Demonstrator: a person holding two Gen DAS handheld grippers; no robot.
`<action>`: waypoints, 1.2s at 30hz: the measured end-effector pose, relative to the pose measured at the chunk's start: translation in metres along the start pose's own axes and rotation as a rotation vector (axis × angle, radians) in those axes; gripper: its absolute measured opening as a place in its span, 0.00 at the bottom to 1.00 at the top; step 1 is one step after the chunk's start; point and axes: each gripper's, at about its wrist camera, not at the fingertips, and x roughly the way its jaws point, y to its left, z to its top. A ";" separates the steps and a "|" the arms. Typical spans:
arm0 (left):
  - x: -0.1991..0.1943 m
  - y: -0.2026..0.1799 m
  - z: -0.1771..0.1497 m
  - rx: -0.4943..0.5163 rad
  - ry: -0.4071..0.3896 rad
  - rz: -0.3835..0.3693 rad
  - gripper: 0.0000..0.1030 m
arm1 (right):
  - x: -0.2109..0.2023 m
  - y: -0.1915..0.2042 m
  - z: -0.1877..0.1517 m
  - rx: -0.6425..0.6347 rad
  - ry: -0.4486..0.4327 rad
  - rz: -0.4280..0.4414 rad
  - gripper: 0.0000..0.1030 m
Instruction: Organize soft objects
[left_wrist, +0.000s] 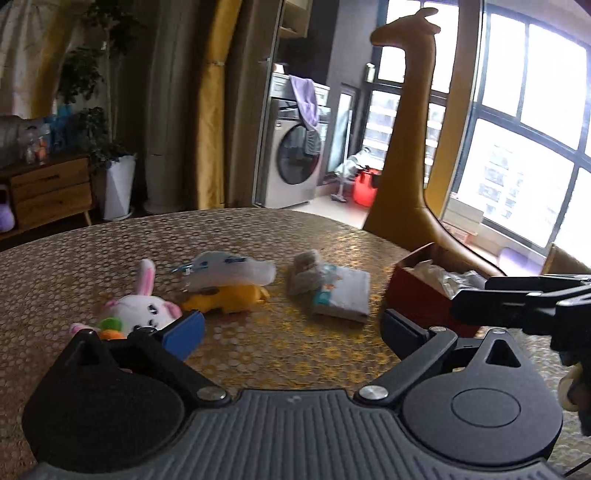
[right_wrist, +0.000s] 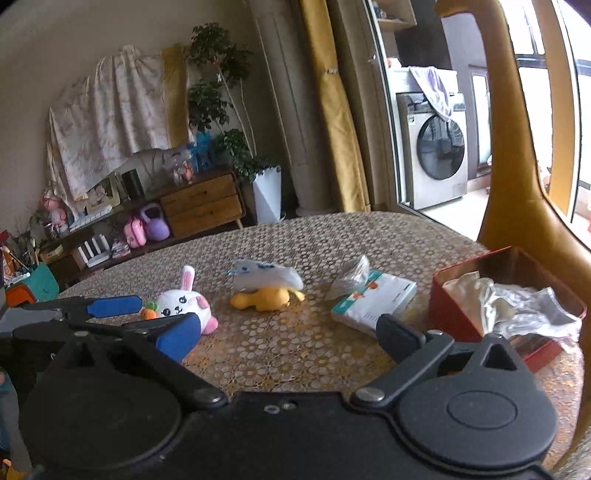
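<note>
Left wrist view: the left tongs (left_wrist: 291, 330) gape wide and empty — a bunny plush (left_wrist: 138, 308) lies at lower left on the surface (left_wrist: 258, 229). The right tongs (right_wrist: 288, 334) gape empty too — red box (right_wrist: 454, 317) at right.

You're looking at a fuzzy cloth bunny (right_wrist: 184, 301), a glossy red box (right_wrist: 458, 295), and a surface (right_wrist: 295, 354) wearing a shiny, bumpy patterned cover.

Both cameras sit low behind their own fingers, tilted down across the table (left_wrist: 258, 229) – close range. They share the bunny (left_wrist: 138, 308) (right_wrist: 183, 301), tissue pack (left_wrist: 343, 291) and red box (right_wrist: 461, 295).
</note>
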 end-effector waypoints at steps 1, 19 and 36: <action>0.003 0.002 -0.001 0.000 0.002 0.010 0.99 | 0.004 0.001 0.000 -0.001 0.009 0.004 0.98; 0.063 0.015 -0.001 -0.060 -0.017 0.144 0.99 | 0.095 0.008 0.062 -0.142 0.157 0.046 0.91; 0.138 0.008 0.009 -0.042 -0.030 0.234 0.99 | 0.224 0.038 0.097 -0.353 0.360 0.165 0.68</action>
